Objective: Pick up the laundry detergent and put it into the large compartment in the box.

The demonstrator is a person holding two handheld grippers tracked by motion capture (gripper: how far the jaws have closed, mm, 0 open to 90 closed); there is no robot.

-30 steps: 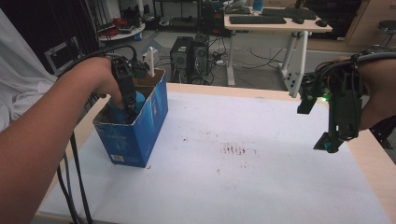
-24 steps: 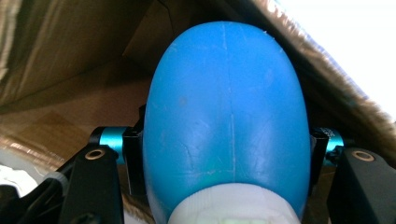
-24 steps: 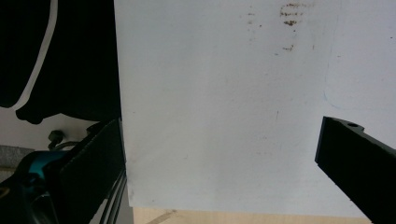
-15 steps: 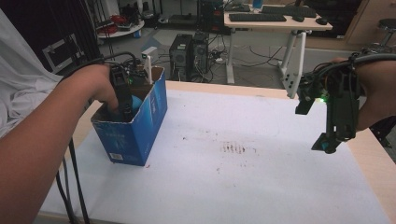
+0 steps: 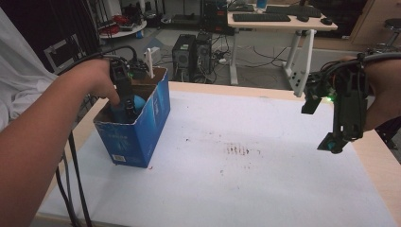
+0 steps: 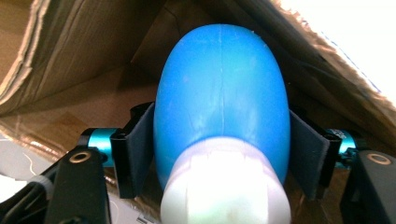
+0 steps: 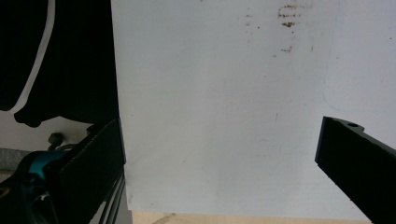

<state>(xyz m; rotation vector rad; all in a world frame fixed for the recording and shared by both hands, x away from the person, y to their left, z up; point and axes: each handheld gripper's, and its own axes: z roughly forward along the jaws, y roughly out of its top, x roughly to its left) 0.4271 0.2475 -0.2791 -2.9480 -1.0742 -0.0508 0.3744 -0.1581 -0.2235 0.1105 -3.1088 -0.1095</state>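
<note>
Fingers (image 6: 133,149) of the left gripper (image 5: 126,105) stand inside the blue cardboard box (image 5: 142,127) at the left side of the counter (image 5: 246,189), one on each side of a blue rubber bulb (image 6: 222,102) with a pale, whitish end. These fingers have just been opening; in the left gripper view the bulb lies between them, its flanks against both pads, though a firm grip cannot be confirmed. Brown cardboard walls rise around the bulb on every side. From the high view, the person's left hand (image 5: 97,80) reaches down into the open top of the box, and the bulb shows as a blue patch (image 5: 137,101) just beside the gripper. A black cable (image 5: 71,161) hangs from the left gripper past the counter's near-left edge. A thin white stick (image 5: 150,61) stands at the far corner of the box.

Centre: a white sheet covers the counter, marked by a small cluster of dark brown stains (image 5: 236,150).

Right: the right gripper (image 5: 336,141) hangs in the air above the counter's right side, well apart from the box, held by the right hand (image 5: 380,94) and pointing downward. Its fingers (image 7: 100,154) are spread wide with only the white sheet and the stains (image 7: 287,14) between them.
</note>
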